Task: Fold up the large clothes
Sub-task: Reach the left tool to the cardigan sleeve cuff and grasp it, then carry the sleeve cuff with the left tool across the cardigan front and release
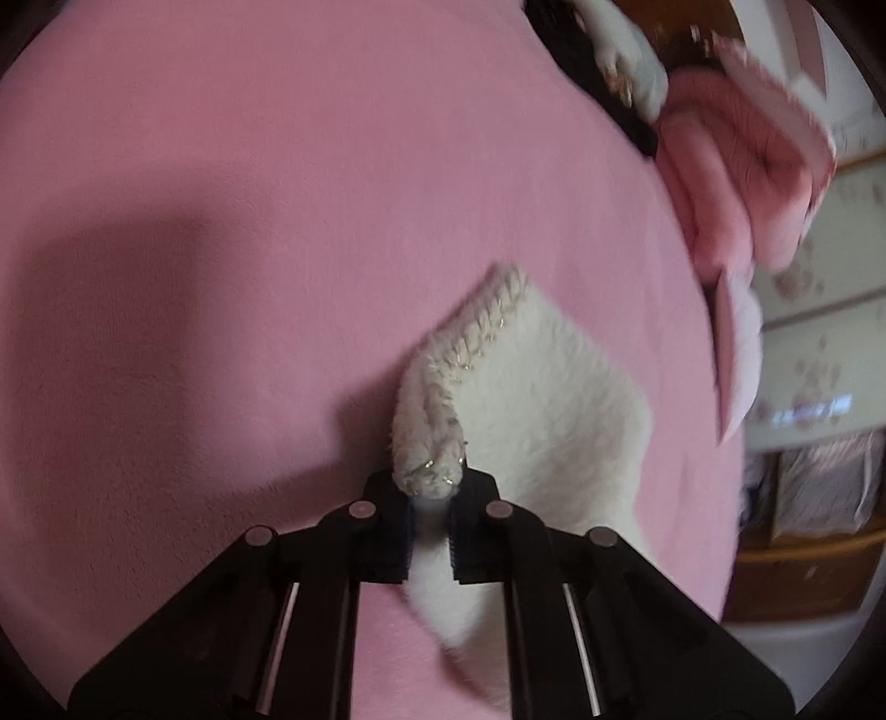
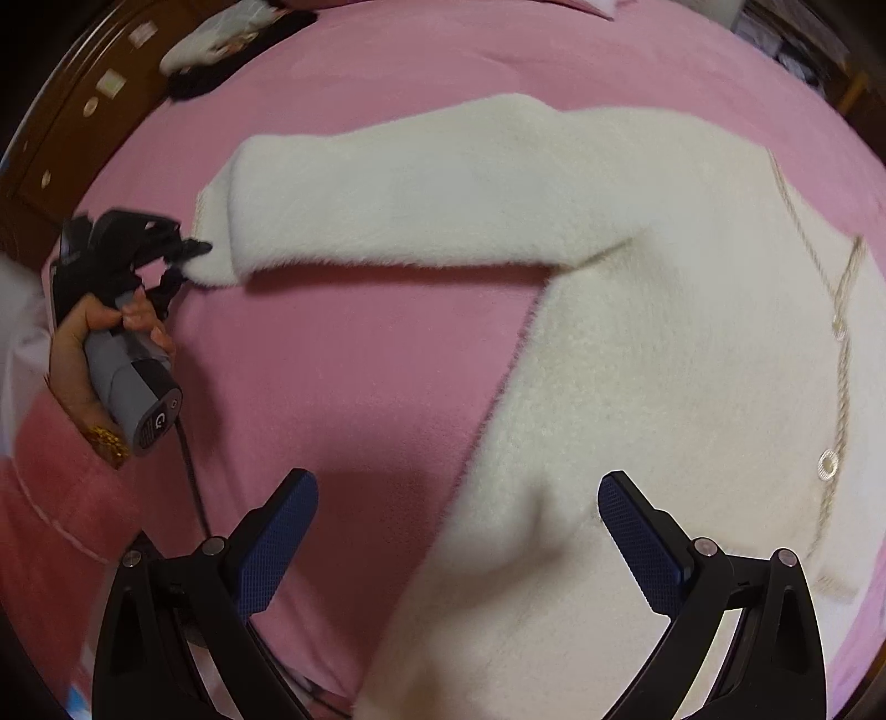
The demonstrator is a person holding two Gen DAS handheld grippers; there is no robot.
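Observation:
A fluffy white cardigan lies spread on a pink bed cover, one sleeve stretched out to the left. My left gripper is shut on the sleeve cuff, which has braided trim, and holds it just above the cover. In the right wrist view the left gripper pinches the sleeve end. My right gripper is open and empty, hovering over the cardigan's lower edge, with its blue pads wide apart.
A black and white pile of clothes lies at the far edge of the bed. A dark wooden headboard runs along the left. A person's pink-sleeved arm shows at the right of the left wrist view.

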